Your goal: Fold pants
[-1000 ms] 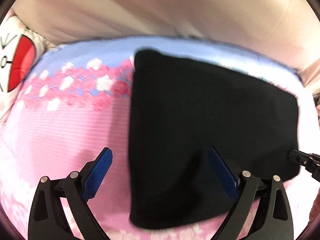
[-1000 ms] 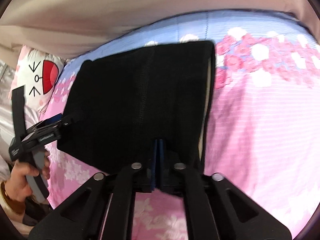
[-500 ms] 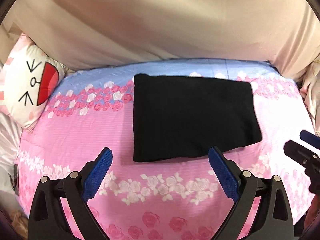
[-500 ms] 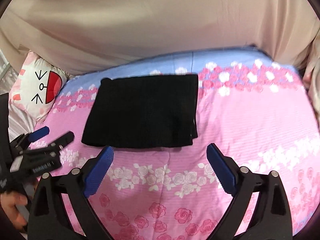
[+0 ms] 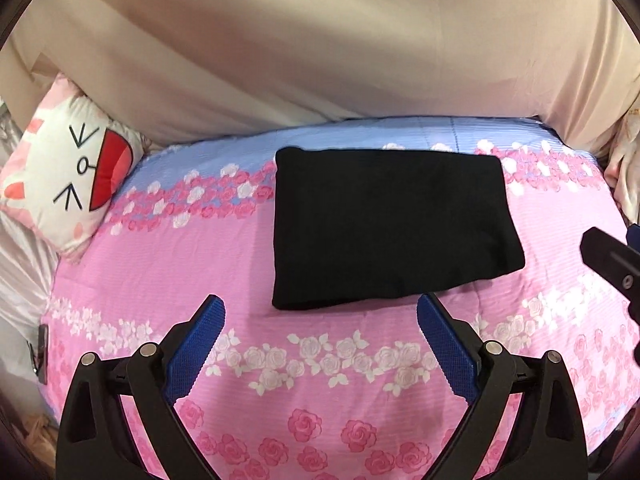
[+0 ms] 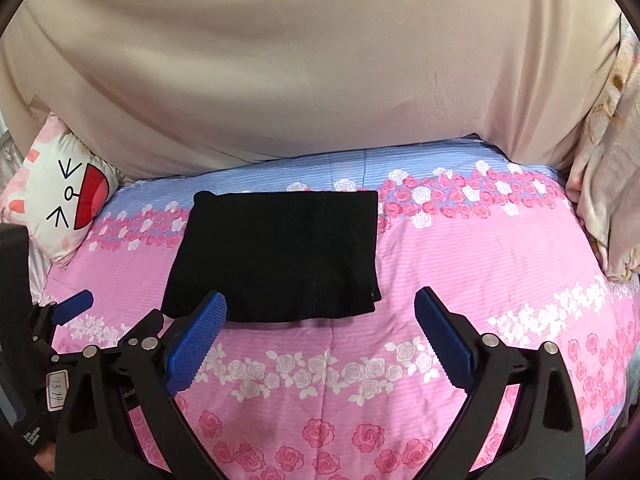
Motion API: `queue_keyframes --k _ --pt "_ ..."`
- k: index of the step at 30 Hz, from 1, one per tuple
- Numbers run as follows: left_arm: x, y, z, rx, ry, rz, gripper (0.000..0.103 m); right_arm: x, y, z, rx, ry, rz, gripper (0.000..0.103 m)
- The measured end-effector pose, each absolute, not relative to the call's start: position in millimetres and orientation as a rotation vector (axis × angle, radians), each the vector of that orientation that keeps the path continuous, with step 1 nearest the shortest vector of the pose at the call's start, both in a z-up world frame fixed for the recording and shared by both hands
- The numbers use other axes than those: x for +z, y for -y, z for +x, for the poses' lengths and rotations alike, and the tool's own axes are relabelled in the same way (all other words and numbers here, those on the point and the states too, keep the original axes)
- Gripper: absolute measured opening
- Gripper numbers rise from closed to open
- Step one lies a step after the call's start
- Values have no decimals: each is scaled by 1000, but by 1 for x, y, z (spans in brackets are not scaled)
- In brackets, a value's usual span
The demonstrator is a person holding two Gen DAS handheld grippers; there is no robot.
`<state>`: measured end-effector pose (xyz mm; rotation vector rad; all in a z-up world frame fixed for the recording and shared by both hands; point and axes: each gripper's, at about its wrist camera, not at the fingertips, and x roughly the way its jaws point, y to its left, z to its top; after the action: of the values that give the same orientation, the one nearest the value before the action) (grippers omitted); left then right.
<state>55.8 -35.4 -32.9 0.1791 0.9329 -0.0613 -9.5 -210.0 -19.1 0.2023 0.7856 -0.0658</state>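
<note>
Pants (image 5: pixel 390 226) folded flat on bedspread (image 5: pixel 320 364); both grippers' jaws wide apart, empty, above.

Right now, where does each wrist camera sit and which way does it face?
Left wrist: behind the open left gripper, facing the folded black pants on the pink floral bedsheet; right gripper at right edge.
Right wrist: behind the open right gripper, same direction; left gripper at left edge.
Shared: pants, bedsheet, white cat-face pillow.

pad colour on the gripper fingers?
Blue, with a fine textured grid, on both the left gripper and right gripper. Clearest in the right wrist view.
</note>
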Motion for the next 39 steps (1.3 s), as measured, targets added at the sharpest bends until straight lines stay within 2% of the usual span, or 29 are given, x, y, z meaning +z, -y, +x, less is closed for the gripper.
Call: queue_keyframes --k 39 --pt "-49 22 76 -40 -959 187 95 -31 201 1 -80 -819 200 93"
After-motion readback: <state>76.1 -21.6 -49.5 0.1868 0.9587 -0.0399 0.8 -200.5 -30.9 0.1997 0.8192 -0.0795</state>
